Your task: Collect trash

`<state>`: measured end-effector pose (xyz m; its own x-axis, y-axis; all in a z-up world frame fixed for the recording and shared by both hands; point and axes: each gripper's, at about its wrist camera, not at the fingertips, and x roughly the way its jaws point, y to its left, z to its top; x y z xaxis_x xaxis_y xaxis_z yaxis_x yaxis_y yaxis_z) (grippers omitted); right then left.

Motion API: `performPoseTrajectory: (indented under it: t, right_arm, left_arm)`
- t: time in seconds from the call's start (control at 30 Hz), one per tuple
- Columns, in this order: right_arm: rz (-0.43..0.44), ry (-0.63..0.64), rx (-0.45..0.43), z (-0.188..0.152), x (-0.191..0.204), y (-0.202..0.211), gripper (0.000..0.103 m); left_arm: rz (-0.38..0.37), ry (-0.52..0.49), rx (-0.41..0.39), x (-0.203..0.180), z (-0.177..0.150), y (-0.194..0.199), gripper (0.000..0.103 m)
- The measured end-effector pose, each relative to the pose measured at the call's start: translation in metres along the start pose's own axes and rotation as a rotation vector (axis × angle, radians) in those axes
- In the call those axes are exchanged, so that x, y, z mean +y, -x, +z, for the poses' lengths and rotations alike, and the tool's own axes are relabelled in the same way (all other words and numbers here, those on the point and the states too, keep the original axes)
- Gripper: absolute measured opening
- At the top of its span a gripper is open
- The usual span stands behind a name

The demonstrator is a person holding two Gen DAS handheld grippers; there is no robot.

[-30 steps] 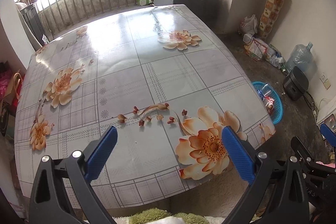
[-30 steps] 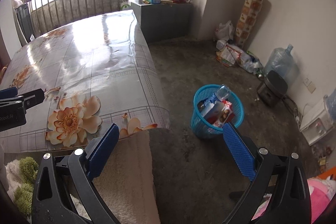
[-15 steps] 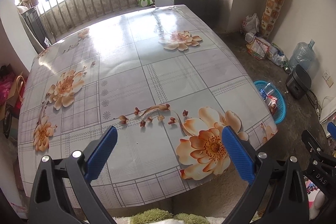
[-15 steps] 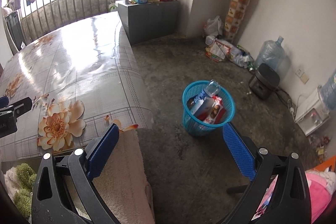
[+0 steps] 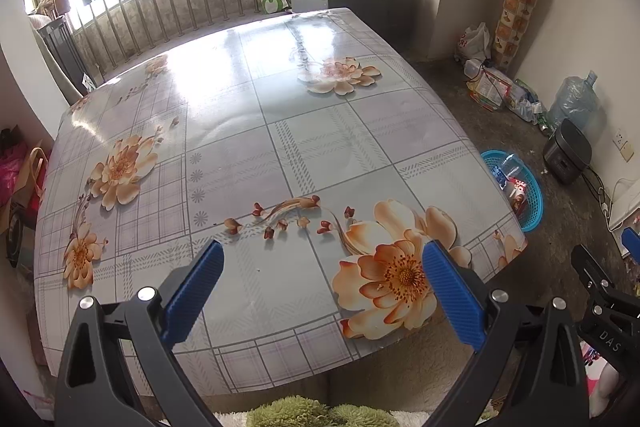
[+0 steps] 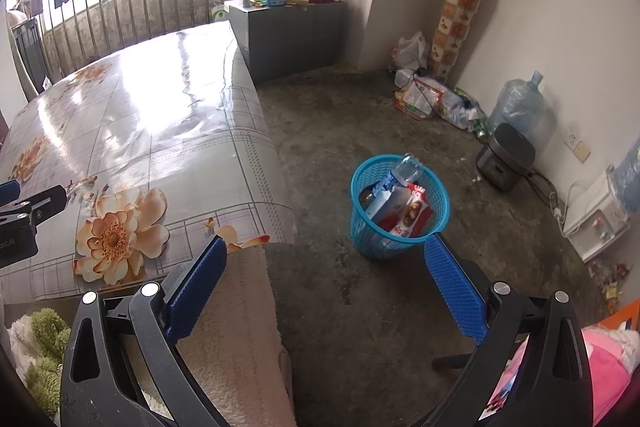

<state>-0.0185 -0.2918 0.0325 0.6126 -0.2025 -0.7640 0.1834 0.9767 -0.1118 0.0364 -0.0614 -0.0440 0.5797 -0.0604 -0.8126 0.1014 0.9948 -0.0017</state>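
Grippers [image 5: 322, 263] [image 6: 326, 259] agape, basket [image 6: 362, 227] floor-bound

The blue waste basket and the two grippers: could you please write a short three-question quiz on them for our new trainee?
1. True or false: the blue basket stands on the table.
2. Multiple choice: the right gripper is A) shut on a bottle, B) open and empty, C) out of view.
3. Short answer: what does the left gripper hold?

Key:
1. False; it stands on the floor beside the table.
2. B.
3. Nothing; it is open above the flowered tablecloth.
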Motion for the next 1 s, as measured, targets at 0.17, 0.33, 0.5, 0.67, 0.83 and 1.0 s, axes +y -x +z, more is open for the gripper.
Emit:
performPoseTrajectory:
  t: [0.17, 0.33, 0.5, 0.67, 0.83, 1.0]
  right_arm:
    - [-0.006, -0.004, -0.002, 0.0018, -0.0024, 0.0016, 0.095]
    - [-0.009, -0.01, -0.008, 0.0028, -0.0055, 0.0037, 0.095]
    - [-0.009, -0.01, -0.007, 0.0027, -0.0054, 0.0039, 0.095]
    - [-0.005, -0.005, -0.008, 0.0034, -0.0054, 0.004, 0.095]
    - [-0.006, -0.001, -0.01, 0.003, -0.0035, 0.0036, 0.095]
    - [-0.006, -0.001, -0.011, 0.0028, -0.0028, 0.0036, 0.095]
  left_arm:
    - [0.002, 0.002, 0.001, -0.0001, -0.0006, 0.0011, 0.097]
    - [0.008, 0.003, 0.002, 0.0004, -0.0015, 0.0012, 0.097]
    - [0.018, 0.008, 0.002, 0.0023, -0.002, 0.0006, 0.097]
    - [0.022, 0.011, -0.002, 0.004, -0.0021, 0.0008, 0.097]
    - [0.021, 0.012, -0.002, 0.0043, -0.0018, 0.0009, 0.097]
    - [0.022, 0.011, -0.002, 0.0044, -0.0017, 0.0007, 0.097]
